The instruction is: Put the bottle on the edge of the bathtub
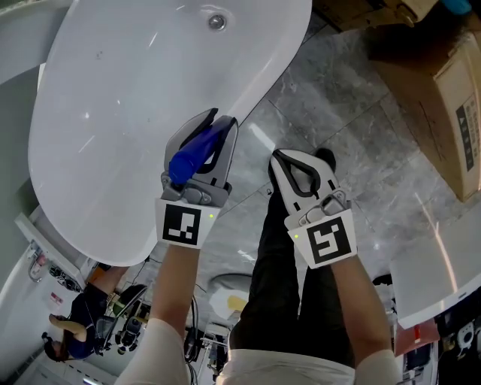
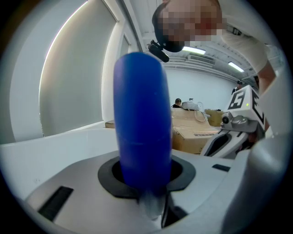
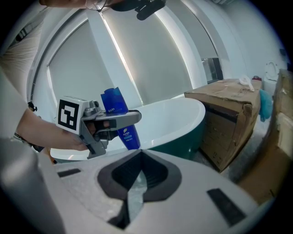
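A blue bottle [image 1: 194, 154] is clamped in my left gripper [image 1: 218, 120], whose jaws are shut on its sides. It hangs above the right-hand rim of the white bathtub [image 1: 113, 113]. In the left gripper view the bottle [image 2: 139, 123] fills the middle and stands up out of the black pads. The right gripper view shows the same bottle [image 3: 128, 135] upright in the left gripper [image 3: 114, 119], in front of the tub [image 3: 174, 119]. My right gripper [image 1: 279, 156] is beside it over the floor. Its jaws are shut with nothing between them [image 3: 137, 176].
The tub's drain [image 1: 216, 22] is at its far end. Cardboard boxes [image 1: 451, 98] stand on the grey marble floor [image 1: 338, 113] to the right, and one box [image 3: 229, 119] sits close by the tub's end. A person's dark trouser leg [image 1: 278, 301] is below the grippers.
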Available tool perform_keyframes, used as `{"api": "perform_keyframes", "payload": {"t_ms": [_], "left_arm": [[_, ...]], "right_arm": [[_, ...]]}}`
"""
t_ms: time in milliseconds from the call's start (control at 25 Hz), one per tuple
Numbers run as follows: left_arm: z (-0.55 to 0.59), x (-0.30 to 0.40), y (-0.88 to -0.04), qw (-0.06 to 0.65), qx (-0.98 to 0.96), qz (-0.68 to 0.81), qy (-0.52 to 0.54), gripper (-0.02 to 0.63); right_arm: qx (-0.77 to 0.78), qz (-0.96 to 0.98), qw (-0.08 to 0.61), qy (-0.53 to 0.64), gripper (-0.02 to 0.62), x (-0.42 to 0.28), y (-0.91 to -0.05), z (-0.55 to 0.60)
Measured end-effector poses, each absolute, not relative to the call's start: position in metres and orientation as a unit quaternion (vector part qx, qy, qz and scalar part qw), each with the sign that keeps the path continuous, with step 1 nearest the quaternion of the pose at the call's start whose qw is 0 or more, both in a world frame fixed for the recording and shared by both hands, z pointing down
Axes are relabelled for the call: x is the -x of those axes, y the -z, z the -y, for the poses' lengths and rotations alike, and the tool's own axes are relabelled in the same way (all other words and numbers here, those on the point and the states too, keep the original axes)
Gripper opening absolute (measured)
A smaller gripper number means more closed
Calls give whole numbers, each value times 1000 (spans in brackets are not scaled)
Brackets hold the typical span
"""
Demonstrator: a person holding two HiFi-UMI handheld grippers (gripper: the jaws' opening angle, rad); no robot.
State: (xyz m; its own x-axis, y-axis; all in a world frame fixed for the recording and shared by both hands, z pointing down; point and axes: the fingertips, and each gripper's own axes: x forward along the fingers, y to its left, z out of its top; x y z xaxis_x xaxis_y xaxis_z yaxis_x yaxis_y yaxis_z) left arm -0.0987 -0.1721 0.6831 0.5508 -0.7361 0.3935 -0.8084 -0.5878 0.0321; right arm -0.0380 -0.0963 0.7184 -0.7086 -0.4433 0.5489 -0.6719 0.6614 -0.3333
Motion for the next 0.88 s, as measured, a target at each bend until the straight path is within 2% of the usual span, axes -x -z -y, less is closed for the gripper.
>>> {"api": "perform_keyframes", "payload": {"t_ms": [480, 880], "left_arm": [[163, 85, -687, 49, -879, 434, -193, 103], [162, 84, -685, 41, -878, 437, -188, 107]], "right_arm": [[-325, 880, 210, -276, 2, 31, -733, 102], [-328, 877, 212, -281, 2, 26, -739, 99]]}}
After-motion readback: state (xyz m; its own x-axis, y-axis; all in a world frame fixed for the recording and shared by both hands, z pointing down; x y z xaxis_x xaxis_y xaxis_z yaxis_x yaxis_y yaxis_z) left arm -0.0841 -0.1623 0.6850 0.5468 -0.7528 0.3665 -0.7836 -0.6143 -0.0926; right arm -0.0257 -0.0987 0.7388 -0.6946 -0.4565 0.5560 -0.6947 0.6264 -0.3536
